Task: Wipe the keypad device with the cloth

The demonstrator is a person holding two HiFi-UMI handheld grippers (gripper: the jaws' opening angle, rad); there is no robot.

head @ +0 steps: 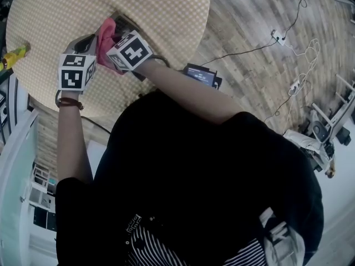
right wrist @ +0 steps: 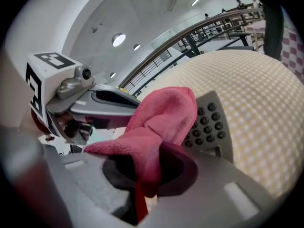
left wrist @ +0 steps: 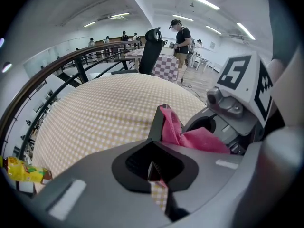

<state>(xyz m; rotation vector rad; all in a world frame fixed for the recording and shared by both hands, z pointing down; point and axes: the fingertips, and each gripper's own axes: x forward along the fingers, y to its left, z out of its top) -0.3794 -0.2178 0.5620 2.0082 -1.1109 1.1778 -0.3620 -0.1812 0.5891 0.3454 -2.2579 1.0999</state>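
A grey keypad device [right wrist: 212, 122] with dark round keys lies tilted on the round checkered table [head: 166, 15]. A pink cloth [right wrist: 164, 115] is draped over the device's near part, and my right gripper [right wrist: 141, 177] is shut on the cloth's bunched end. My left gripper [left wrist: 154, 167] is shut on the device's thin edge [left wrist: 156, 120], seen end-on, with the pink cloth [left wrist: 192, 137] just behind it. In the head view both grippers meet at the table's near-left part, left gripper [head: 89, 44] beside right gripper [head: 113, 50], with the cloth [head: 104, 37] between them and most of the device hidden.
A yellow packet [head: 14, 55] lies at the table's left rim. A black box with a lit screen [head: 201, 75] sits on the wood floor beside the table, and cables with a power strip [head: 280, 37] run farther right. A dark railing [left wrist: 71, 61] curves behind the table.
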